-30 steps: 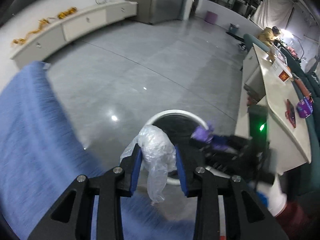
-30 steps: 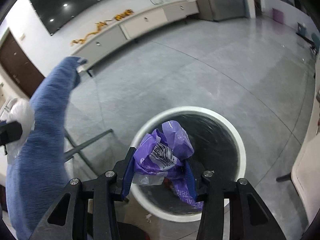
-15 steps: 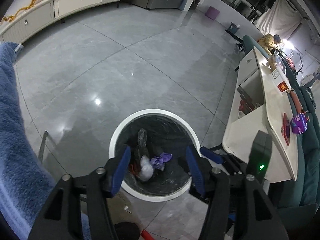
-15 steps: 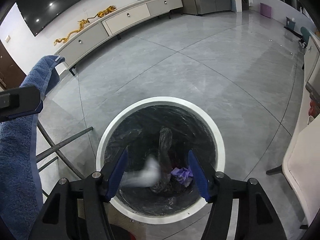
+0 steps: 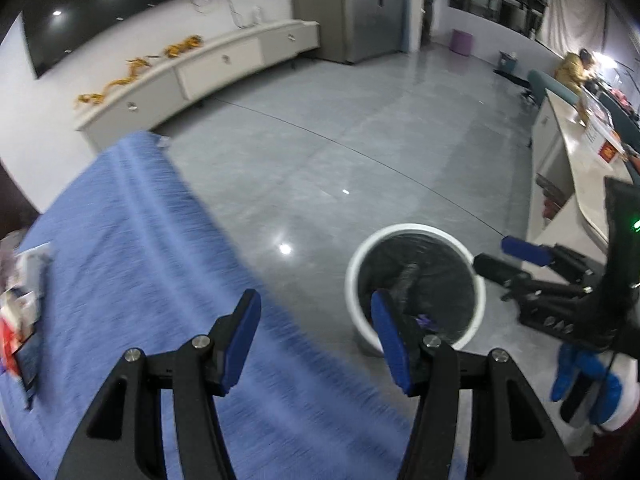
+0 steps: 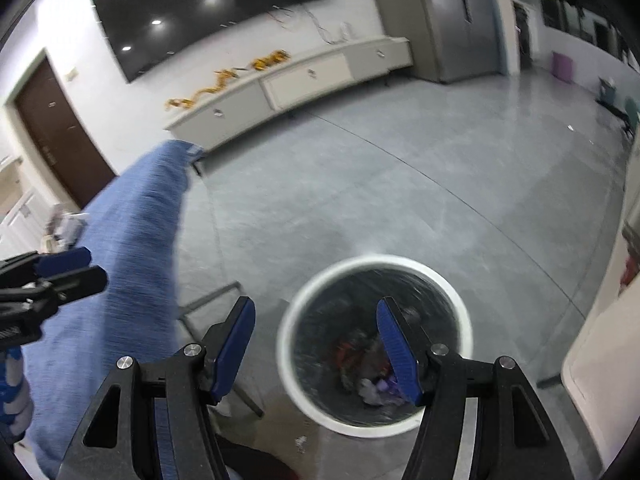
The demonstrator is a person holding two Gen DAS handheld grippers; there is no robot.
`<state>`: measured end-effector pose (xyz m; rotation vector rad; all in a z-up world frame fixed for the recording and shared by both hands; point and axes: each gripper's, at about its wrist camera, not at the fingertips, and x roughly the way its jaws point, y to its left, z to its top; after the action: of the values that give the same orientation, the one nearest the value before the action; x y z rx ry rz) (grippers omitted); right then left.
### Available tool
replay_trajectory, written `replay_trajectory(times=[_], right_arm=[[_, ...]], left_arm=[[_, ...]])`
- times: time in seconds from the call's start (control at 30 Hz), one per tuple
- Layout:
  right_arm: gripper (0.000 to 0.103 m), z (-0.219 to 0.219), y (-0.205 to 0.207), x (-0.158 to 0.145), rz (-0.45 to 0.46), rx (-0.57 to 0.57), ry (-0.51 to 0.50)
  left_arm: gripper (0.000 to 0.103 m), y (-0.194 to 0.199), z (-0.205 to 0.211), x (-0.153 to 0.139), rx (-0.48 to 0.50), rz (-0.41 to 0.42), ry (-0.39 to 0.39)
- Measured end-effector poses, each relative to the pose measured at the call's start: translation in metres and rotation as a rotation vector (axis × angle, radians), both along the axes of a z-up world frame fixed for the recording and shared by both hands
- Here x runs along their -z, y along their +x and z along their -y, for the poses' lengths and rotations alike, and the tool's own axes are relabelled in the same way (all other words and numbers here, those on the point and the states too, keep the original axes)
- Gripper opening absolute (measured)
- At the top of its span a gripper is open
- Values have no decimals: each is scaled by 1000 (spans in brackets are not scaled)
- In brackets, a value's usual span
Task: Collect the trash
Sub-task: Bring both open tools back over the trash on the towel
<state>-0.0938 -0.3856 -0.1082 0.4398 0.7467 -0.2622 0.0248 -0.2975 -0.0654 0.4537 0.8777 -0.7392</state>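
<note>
Blue cloth (image 5: pixel 132 264) left of the bin (image 5: pixel 416 292): remaining trash (image 5: pixel 24 300) sits at its far-left edge, probably light, crinkly wrappers; pinch a bunched fold. Left gripper (image 5: pixel 316 340) spread, empty. Right view: right gripper (image 6: pixel 316 346) spread, empty over bin (image 6: pixel 376 340); dropped bags (image 6: pixel 378 390) inside.

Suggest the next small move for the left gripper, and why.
Probably swing the left gripper left toward the blurred wrappers on the blue cloth-covered table: both grippers are open and empty, and the white-rimmed, black-lined bin already holds trash.
</note>
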Motion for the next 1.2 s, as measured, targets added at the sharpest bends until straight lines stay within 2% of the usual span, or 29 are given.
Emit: replay_trajectory(times=[0.27,0.47,0.9,1.03,1.2], right_arm=[[61,-59,29,-51,86,-150,-45],[61,-106,55,-69,106,-259,-69],[61,-182,103,-81,96,-413,-108],[61,-204,122,-80,80,-460,-118],[61,-231,147,-73,60,-529,-123]], left_arm=[[56,2,-82,-22,-145,88,-10],[56,4,-129,-30,-227,125,-29],[56,17,-202,-33,-349,116,-90],[56,28,-230,-25,-400,94,-112],[56,45,-284,-9,-496,42,-160]])
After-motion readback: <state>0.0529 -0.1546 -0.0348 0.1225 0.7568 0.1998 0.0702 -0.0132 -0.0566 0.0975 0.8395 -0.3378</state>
